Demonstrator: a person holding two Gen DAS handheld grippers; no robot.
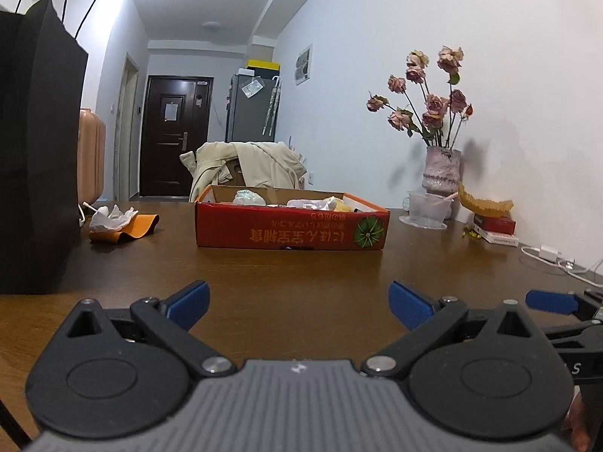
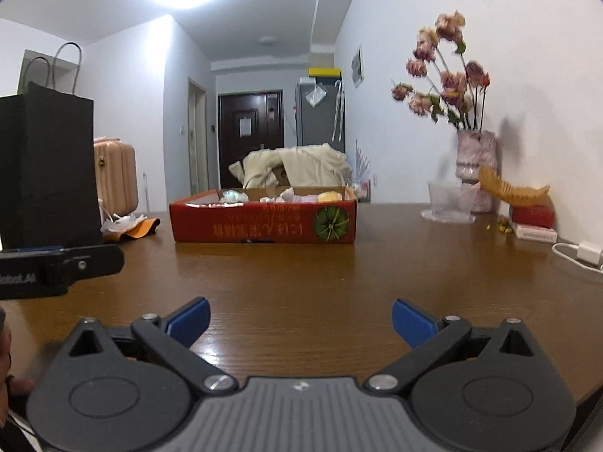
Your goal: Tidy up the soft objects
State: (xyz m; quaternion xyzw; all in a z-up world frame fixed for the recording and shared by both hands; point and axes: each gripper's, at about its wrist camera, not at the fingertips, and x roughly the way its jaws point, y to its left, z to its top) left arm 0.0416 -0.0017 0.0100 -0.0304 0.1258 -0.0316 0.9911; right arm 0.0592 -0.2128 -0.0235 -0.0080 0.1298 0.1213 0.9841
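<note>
While both tools gape empty, the red box sits well ahead.

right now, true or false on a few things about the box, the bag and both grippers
1. The red box holds several soft items. True.
2. The left gripper is shut on a cloth. False: its jaws stand wide open with nothing between them.
3. The black paper bag lies flat on the table. False: it stands upright.
4. The right gripper is open and empty. True.
5. The vase of dried roses stands inside the box. False: it stands apart, by the wall.
</note>
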